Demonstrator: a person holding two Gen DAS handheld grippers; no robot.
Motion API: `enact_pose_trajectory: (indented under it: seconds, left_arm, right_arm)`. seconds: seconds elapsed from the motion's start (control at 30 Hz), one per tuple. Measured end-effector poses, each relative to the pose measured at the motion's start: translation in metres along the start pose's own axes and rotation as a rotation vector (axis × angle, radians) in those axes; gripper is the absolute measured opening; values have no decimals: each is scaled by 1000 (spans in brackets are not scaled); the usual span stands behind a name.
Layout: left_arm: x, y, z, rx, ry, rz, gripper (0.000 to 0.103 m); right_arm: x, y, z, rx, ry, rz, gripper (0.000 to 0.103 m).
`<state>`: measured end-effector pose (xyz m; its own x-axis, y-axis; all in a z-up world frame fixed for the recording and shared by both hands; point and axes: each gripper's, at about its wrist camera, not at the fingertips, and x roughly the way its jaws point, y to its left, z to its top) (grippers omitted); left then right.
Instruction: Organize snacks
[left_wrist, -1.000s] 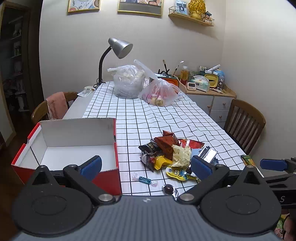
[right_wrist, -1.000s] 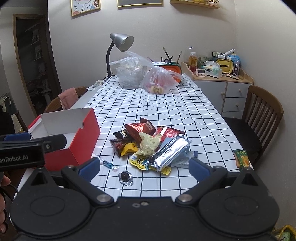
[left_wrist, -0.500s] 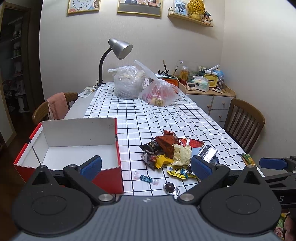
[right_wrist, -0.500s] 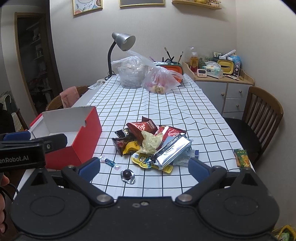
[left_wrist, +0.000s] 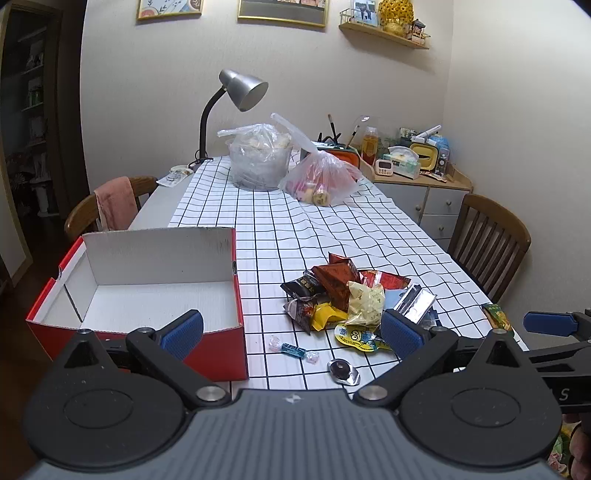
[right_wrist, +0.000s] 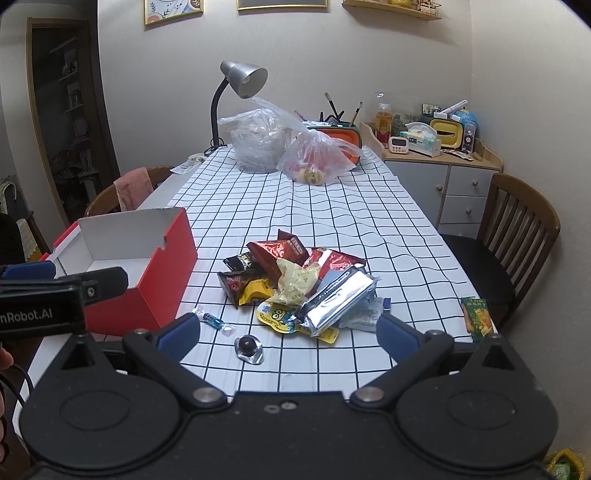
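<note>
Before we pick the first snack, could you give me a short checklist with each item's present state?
1. Left gripper open, holding nothing: ok.
2. Right gripper open, holding nothing: ok.
3. Box open with room inside: ok.
4. Snack pile in front of both grippers, unobstructed: ok.
5. Loose candies lie apart from the pile, easy to single out: ok.
6. Green packet safely on the table: not ok, it sits at the edge.

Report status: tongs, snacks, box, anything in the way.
Left tongs and right tongs open, empty. Snack pile loose on the tablecloth; red box empty beside it. Nothing between tongs and pile.
</note>
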<state>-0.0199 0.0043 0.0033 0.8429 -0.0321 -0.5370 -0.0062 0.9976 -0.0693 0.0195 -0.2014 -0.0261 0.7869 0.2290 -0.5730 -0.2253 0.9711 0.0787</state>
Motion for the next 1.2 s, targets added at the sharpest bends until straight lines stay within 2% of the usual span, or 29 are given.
enact_pose_trajectory:
  seconds: [0.3, 0.47, 0.7, 0.9, 1.03, 1.2]
  left_arm:
    - [28, -11, 1, 3, 56, -22, 103]
    - [55, -23, -2, 7, 96, 26, 103]
    - [99, -39, -14, 32, 209, 27, 103]
    - [137, -52, -29, 14, 298, 55, 103]
    - [154, -59, -36, 13, 336, 74, 102]
    - [169, -66, -42, 2, 374, 89, 96]
  right_arm:
    - [25, -29, 7, 6, 2, 0, 98]
    - [53, -54, 7, 16, 46, 7, 95]
    - [89, -84, 7, -4, 111, 26, 95]
    - [124, -96, 8, -35, 178, 35, 95]
    - [147, -101, 13, -29, 209, 60, 90]
    - [175, -100, 19, 7, 265, 81, 88]
